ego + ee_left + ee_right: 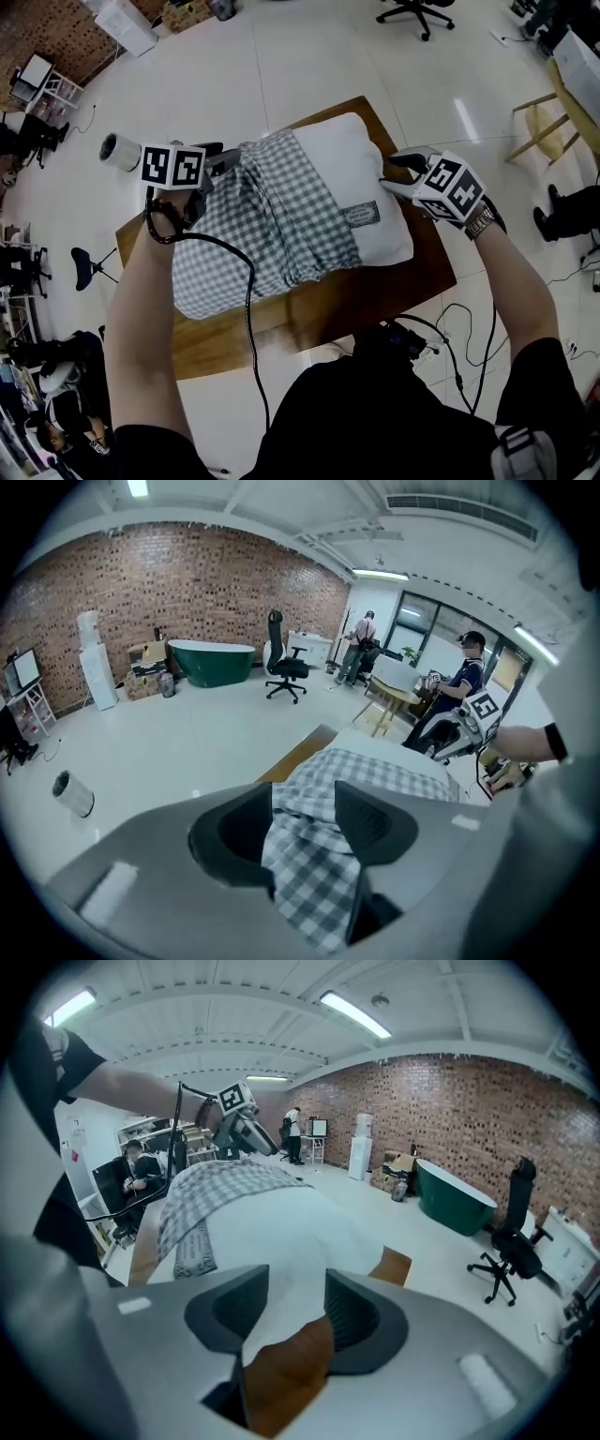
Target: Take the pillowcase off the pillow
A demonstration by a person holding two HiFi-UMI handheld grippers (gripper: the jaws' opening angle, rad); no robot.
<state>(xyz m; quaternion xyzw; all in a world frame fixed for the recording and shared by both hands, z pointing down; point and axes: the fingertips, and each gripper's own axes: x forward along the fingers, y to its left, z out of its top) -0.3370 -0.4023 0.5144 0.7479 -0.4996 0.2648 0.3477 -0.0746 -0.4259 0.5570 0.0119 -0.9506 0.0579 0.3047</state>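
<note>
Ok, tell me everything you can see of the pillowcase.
The pillowcase is grey-and-white checked cloth, rumpled and partway off, covering only the left part of the white pillow, which lies on the wooden table. Its open hem is bunched across the pillow's middle. A fold runs between the left tool's parted jaws.

The wooden table [281, 323] stands on a white tiled floor [300, 66]. Looking down in my head view, a white roll [119, 150] lies on the floor at about ten o'clock from it, a black office chair [417, 11] stands at one o'clock, and a pale wooden chair [534, 127] at two o'clock. A black cable [251, 319] crosses the table's near edge toward six o'clock. Along the brick wall [187, 583] I see a dark green bathtub [211, 660], with a white water dispenser [97, 677] well off at its nine o'clock.
</note>
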